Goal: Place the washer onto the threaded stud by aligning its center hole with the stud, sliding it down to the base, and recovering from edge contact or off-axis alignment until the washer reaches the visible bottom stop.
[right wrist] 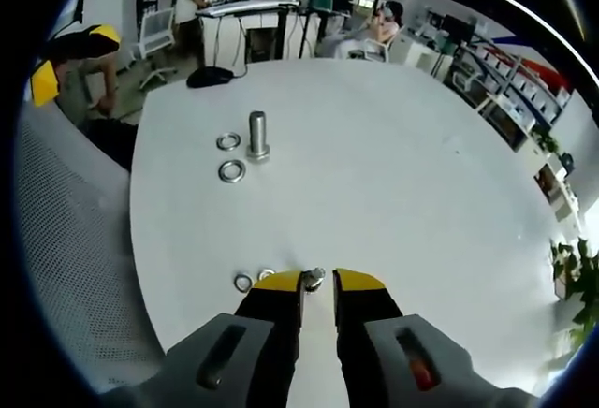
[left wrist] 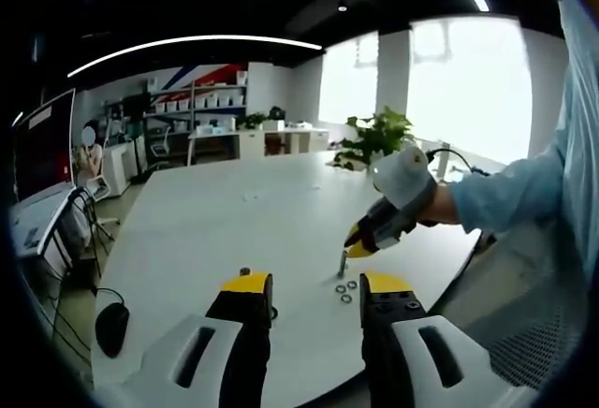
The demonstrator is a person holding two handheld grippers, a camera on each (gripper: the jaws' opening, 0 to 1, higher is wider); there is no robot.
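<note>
The right tongs (right wrist: 318,281) are seen narrowed over the white surface (right wrist: 393,174), their yellow tips around a short threaded stud (right wrist: 314,278) standing upright; whether it is truly gripped cannot be told, since the tips cover most of it. Two loose washers (right wrist: 243,283) lie just left of that stud, touching the surface, on the side of the right tongs. A larger bolt (right wrist: 257,136) with two more washers (right wrist: 232,171) stands well beyond the stud. The left tongs (left wrist: 316,285) are held released, near the stud (left wrist: 342,263) but behind it, with three washers (left wrist: 345,291) lying between.
</note>
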